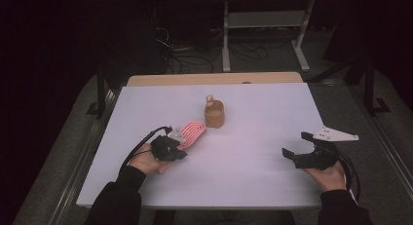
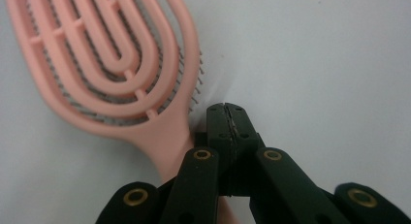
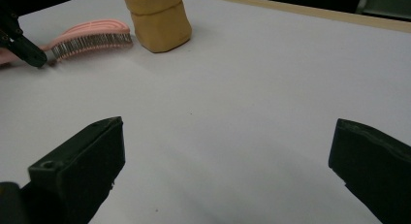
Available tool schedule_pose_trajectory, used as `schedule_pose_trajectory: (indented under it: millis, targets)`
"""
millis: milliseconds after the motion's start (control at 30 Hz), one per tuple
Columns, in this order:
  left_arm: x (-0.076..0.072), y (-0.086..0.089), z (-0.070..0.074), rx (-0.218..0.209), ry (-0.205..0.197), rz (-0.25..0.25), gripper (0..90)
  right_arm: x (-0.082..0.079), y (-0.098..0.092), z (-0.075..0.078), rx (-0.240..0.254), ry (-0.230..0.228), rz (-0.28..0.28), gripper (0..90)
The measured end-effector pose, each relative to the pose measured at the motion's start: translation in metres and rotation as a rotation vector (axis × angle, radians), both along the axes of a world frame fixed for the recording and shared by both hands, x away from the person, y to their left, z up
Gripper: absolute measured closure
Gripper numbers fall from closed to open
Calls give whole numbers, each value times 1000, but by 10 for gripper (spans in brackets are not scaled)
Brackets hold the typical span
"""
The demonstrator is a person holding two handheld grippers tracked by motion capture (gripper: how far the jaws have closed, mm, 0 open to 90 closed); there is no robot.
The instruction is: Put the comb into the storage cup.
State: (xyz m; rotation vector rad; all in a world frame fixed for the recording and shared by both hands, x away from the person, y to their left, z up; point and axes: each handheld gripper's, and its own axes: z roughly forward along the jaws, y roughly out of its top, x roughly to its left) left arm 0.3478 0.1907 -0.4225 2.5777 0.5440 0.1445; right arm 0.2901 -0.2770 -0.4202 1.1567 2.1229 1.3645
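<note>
While the high view takes in the whole white table [image 1: 253, 186], it leaves the left gripper [image 1: 179, 148] as a dark lump near the front left corner, its jaw tips lost against the pink hairbrush [image 1: 191, 133]. Seen from the left gripper view, the left gripper [image 2: 227, 107] has its two black jaws pressed together with nothing between them, and the hairbrush [image 2: 104, 64] lies just to one side of the closed tips, its neck running down beside the jaws and under the gripper's body; whether the jaws touch the handle cannot be told. That close view also shows the looped ribs of the brush's back facing up and the bristles pointing down at the table, which the high view is too small to give. From the right gripper view the brush [image 3: 89, 37] appears side-on, bristles resting on the table, with the left gripper's black tip at its handle end and a tan pouch [image 3: 157, 20] standing just beyond its head. In the high view that pouch [image 1: 214, 114] stands upright near the middle of the table, closer to the far edge, just past the brush's head. Near the front right corner, the right gripper [image 1: 298, 144] is held with its jaws spread wide over bare table, well apart from the brush; its own view shows the two jaws [image 3: 232, 161] far apart and empty.
</note>
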Motion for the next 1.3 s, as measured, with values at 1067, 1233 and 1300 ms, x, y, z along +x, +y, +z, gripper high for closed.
schedule_pose_trajectory:
  millis: [1067,1233,1300]
  targets:
    - [-10,34,20,8,-21,25,900,0,0,0,-1,3,0,0]
    - [-8,37,28,23,-35,25,900,0,1,0,-3,4,2,0]
    - [-8,38,31,29,-41,23,900,0,1,0,-3,4,2,0]
